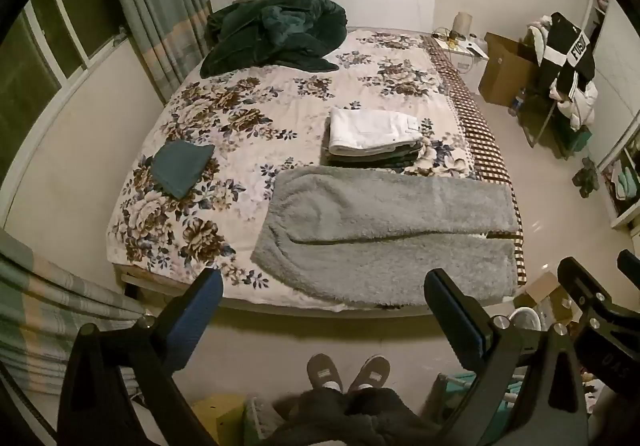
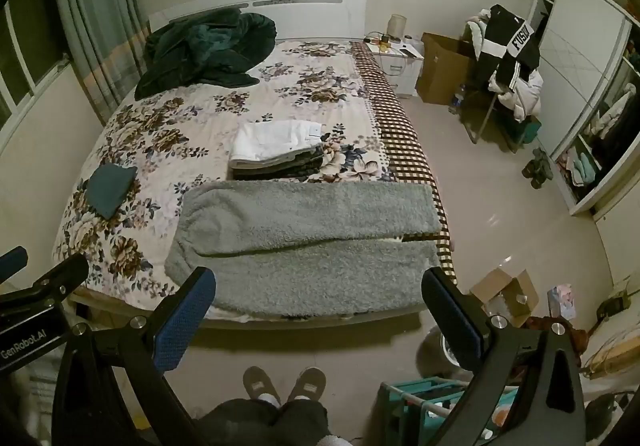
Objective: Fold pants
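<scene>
Left wrist view, left gripper (image 1: 322, 292) jaws wide apart and holding nothing, right gripper (image 2: 318, 292) same, grey fuzzy pants (image 1: 384, 230) flat on the bed (image 1: 256, 114) just ahead of both jaws, folded stack (image 1: 374, 142) beyond

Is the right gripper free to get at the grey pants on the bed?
Probably yes. The right gripper is open and empty, held above the bed's near edge, with the grey pants spread flat just ahead and nothing lying between them.
</scene>
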Motion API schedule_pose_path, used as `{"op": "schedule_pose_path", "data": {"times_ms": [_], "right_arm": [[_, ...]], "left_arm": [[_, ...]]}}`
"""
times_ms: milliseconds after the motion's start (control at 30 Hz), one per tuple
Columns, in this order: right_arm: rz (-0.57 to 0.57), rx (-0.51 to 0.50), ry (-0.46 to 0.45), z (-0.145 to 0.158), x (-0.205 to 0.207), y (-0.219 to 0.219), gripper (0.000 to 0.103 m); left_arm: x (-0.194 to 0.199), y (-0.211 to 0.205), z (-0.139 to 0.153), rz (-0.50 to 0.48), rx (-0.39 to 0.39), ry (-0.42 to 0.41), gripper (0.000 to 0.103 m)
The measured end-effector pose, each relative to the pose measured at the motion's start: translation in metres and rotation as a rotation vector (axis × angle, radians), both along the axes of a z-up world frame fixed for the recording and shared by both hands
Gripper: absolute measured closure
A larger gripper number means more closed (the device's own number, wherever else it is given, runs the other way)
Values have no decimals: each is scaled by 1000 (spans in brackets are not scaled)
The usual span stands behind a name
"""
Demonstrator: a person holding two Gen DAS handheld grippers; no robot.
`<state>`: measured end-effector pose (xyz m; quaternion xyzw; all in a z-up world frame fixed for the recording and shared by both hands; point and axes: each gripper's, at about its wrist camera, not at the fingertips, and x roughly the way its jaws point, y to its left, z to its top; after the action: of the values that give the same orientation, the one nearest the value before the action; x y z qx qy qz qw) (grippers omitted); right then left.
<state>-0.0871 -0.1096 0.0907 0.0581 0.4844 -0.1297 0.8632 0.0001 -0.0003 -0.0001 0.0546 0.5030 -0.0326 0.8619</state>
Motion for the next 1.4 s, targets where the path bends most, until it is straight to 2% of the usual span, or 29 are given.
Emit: {"op": "schedule_pose_path", "data": {"times_ms": [267,467,1167,1233,1400], "right_arm": [[1,-9,4,0,0,2,0],[3,-7,8,12,2,18,0],[9,-4,11,10,-4,19,0],[13,0,12,6,-17,18,0],[14,0,11,7,-20,19,0]], "left_arm": [[2,1,-2,-7,-12,7,0],[0,2,2,1,-17,-6,0],[-7,-6,6,-4,-23,-2,0],[-8,-7,6,-2,-26,-2,0],[-9,-8,6,-1,-24,-5,0]]}}
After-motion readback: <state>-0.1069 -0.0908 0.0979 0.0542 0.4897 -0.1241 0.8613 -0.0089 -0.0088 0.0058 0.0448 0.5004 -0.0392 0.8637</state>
